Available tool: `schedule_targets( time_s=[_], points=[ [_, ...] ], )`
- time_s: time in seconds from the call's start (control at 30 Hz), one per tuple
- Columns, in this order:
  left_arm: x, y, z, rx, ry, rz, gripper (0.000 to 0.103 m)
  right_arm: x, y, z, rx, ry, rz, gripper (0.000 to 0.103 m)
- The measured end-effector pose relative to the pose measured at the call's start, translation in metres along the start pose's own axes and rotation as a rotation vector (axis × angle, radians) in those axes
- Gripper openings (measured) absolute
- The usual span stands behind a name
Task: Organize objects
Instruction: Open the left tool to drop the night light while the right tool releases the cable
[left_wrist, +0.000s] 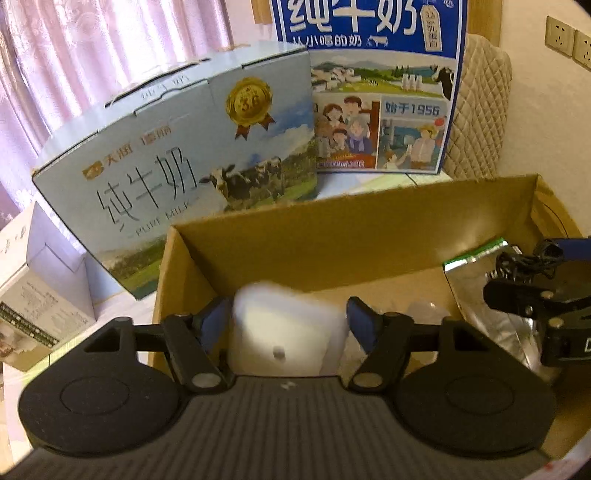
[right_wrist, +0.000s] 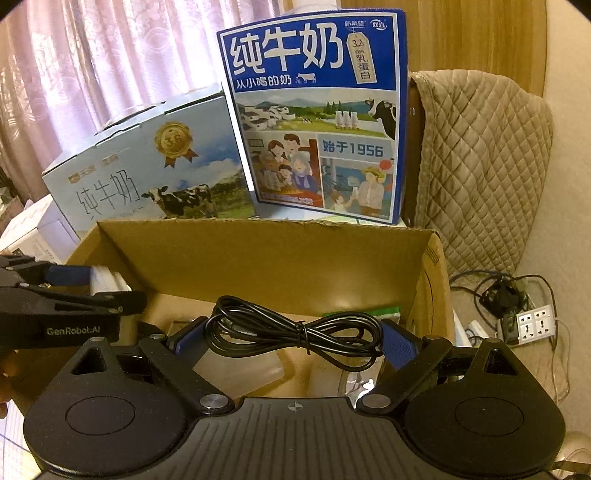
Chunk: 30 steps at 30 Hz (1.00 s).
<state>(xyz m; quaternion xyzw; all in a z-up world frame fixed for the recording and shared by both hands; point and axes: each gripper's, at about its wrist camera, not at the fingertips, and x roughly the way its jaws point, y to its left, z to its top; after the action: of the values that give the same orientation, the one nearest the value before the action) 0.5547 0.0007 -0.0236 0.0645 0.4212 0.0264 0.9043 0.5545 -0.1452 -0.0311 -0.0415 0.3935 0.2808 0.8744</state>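
Over the carton both your grippers hang. Left gripper: white box, blurred, rounded corners, sits between spread jaws, a gap showing on the right side. Right gripper: jaws pinch a coiled black cable, tied mid-bundle. Foil pouch lies in the carton's right end.
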Motion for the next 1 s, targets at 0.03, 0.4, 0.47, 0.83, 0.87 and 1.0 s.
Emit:
schedule_targets(
  time_s=[0.03, 0.4, 0.47, 0.83, 0.87, 1.0],
  points=[
    [0.000, 0.000, 0.001, 0.001, -0.005, 0.002, 0.077, 0.001, 0.000, 0.001, -0.001, -0.001, -0.001, 0.092],
    [-0.005, 0.011, 0.006, 0.000, -0.028, 0.015, 0.085, 0.014, -0.001, 0.008, 0.020, 0.012, 0.008, 0.092],
    [-0.006, 0.013, 0.005, -0.005, -0.026, 0.014, 0.085, 0.017, -0.001, 0.011, 0.036, -0.001, 0.014, 0.093],
    [-0.021, 0.023, -0.007, -0.053, -0.029, -0.012, 0.094, 0.005, -0.012, 0.034, 0.163, -0.110, 0.067, 0.101],
    [-0.023, 0.023, -0.009, -0.057, -0.029, -0.014, 0.094, 0.001, -0.012, 0.034, 0.163, -0.113, 0.070, 0.101],
    [-0.037, 0.024, -0.014, -0.081, -0.042, -0.029, 0.098, -0.019, -0.012, 0.027, 0.152, -0.121, 0.092, 0.101]
  ],
)
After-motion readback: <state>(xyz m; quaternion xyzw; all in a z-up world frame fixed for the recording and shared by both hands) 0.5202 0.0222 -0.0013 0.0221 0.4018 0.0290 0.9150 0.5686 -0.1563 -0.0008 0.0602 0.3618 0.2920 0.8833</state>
